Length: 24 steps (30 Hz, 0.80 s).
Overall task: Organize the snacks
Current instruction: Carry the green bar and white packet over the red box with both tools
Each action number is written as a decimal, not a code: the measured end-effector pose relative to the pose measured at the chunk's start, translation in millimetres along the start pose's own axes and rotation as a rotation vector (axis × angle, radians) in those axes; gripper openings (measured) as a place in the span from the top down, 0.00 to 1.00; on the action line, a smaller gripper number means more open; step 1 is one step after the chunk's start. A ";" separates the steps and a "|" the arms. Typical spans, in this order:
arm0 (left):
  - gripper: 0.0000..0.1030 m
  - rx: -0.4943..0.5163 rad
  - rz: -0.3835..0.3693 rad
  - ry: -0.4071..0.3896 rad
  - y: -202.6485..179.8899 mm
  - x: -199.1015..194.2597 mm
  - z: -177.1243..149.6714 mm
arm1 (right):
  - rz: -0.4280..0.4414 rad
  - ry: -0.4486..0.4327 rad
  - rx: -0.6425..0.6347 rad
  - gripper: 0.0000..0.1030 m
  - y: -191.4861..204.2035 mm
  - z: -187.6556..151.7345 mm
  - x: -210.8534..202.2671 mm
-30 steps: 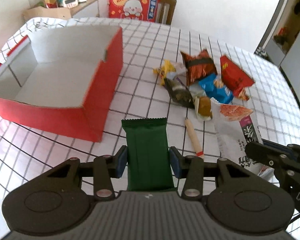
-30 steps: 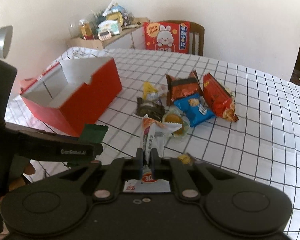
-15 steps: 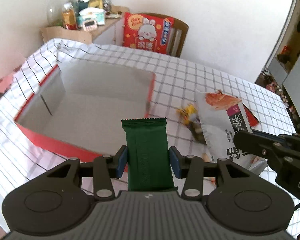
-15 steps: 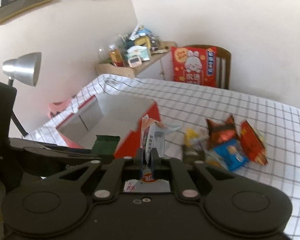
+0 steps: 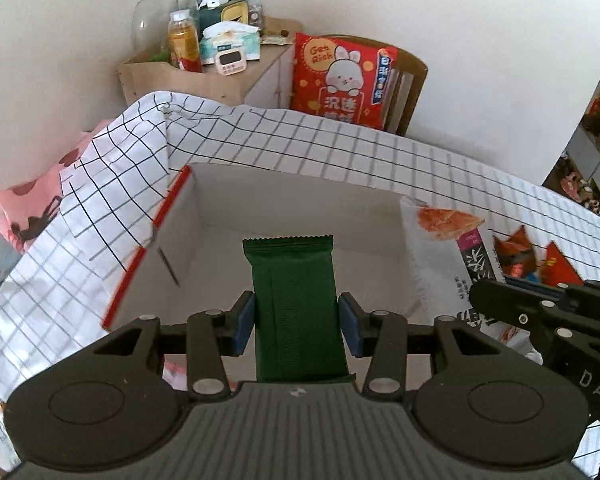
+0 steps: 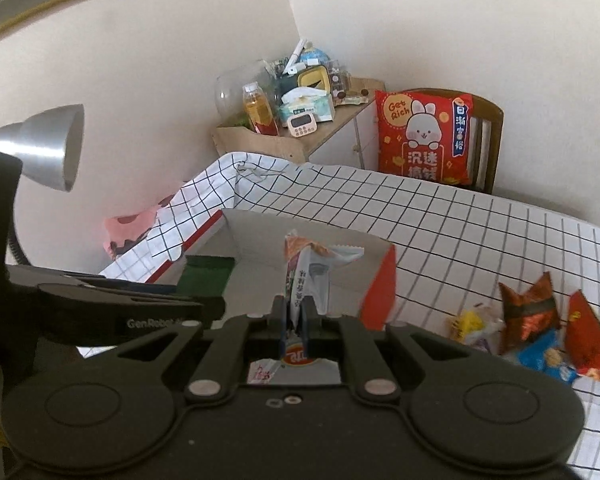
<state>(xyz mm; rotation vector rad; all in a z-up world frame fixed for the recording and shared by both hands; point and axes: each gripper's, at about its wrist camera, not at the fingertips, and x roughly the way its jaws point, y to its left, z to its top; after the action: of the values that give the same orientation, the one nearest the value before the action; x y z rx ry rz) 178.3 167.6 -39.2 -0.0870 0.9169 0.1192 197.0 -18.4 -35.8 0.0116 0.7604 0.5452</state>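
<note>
The left gripper [image 5: 296, 322] is clamping a dark green foil snack bar [image 5: 294, 304] above the open red cardboard box [image 5: 148, 248]; the right gripper [image 6: 294, 322], beside it, is pinching a white printed snack pouch [image 6: 308, 272]. Only the right wrist view is showing loose snack packets [image 6: 540, 328] beyond the box.

1. Left tool [image 5: 296, 322]: matte black body, ribbed grey centre plate, two round recessed discs, silver screws, blue pads [image 5: 245, 322].
2. Right tool [image 6: 294, 322]: black body, silver screws, dark blue pads.
3. White "GenRobot" lettering marks the left tool's side.
</note>
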 end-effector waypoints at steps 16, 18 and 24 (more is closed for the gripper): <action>0.57 0.029 0.037 0.139 42.6 93.5 0.6 | -0.088 0.126 -0.003 0.95 22.0 -5.2 108.3; 0.57 0.038 0.040 0.150 40.1 100.0 -1.6 | -0.092 0.140 0.002 0.95 21.6 -9.8 116.3; 0.56 0.074 0.034 0.205 32.3 118.2 -9.7 | -0.133 0.190 0.004 0.95 21.5 -20.5 134.4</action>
<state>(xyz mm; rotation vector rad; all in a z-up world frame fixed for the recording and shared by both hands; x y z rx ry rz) 237.4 206.2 -139.9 -0.0150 1.1263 0.1088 253.3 59.9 -134.0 -0.0874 0.9402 0.4212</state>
